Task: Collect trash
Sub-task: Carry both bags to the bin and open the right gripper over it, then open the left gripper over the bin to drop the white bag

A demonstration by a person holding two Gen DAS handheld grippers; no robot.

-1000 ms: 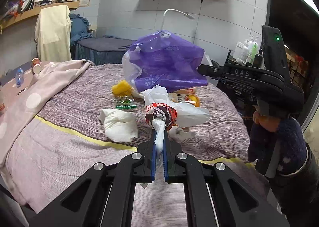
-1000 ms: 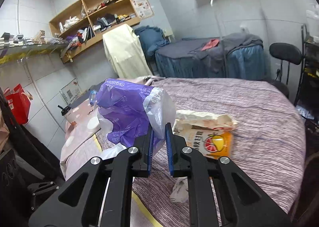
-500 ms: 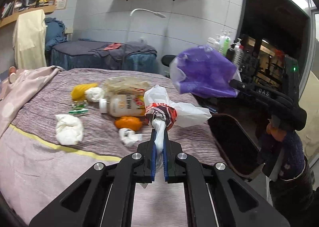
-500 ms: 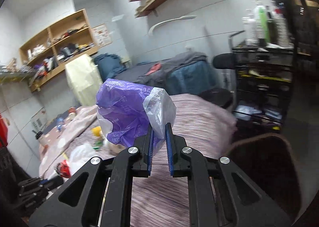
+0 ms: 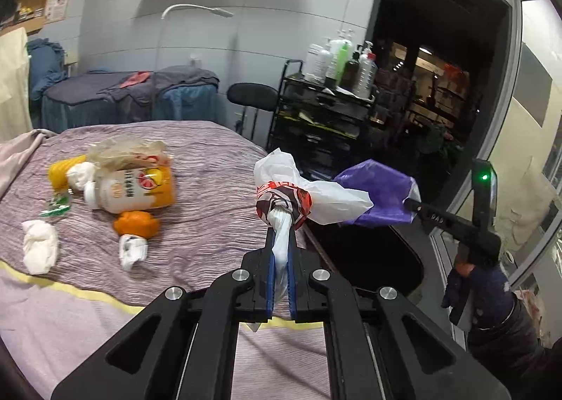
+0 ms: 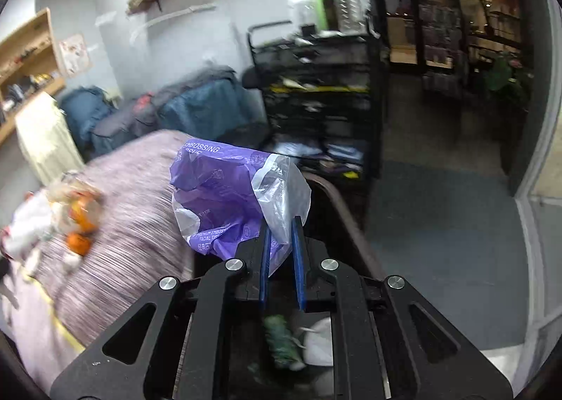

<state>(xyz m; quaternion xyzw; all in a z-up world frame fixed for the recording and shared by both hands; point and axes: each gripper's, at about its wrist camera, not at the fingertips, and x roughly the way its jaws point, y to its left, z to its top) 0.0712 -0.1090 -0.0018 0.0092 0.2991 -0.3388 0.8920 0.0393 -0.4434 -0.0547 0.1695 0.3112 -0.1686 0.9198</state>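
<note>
Left gripper (image 5: 279, 259): at the lower centre of the left wrist view, we have its blue pads pinched nearly together on the twisted neck of a white plastic bag (image 5: 309, 189) with a red and dark printed band.
Right gripper (image 6: 281, 252): at the lower centre of the right wrist view, we grip with the jaws slightly parted on a fold of the purple tissue wrapper (image 6: 224, 196); in the left wrist view the same wrapper hangs at centre right, over the dark opening.
Trash bin (image 6: 337, 196): its brown rim curves just behind the wrapper; below our right fingers, at the bottom of the frame, we make out a green wad and white scraps that seem to lie inside.
Step in hand: we judge that both bags are being carried over the bin for dropping.
Next move: we would open each gripper over the bin mouth, then go back to the bed for the rest.
Bed (image 5: 210, 161): purple cover filling the left half of the left wrist view.
Left to collect: a crumpled tissue (image 5: 40, 250) at far left, a smaller tissue wad (image 5: 131, 250), an orange peel (image 5: 137, 222), and farther up a bottle in an orange bag (image 5: 137, 189).
Writing: the wrapper reads "EMBOSSING" and "PREMIUM EMBOSS… FACIAL TISSUE", partly folded away; the right gripper's body shows letters like "DAS"; the bottle label is too blurred for us to read.
Far back: a black cart with bottles (image 5: 337, 63) at upper centre.
</note>
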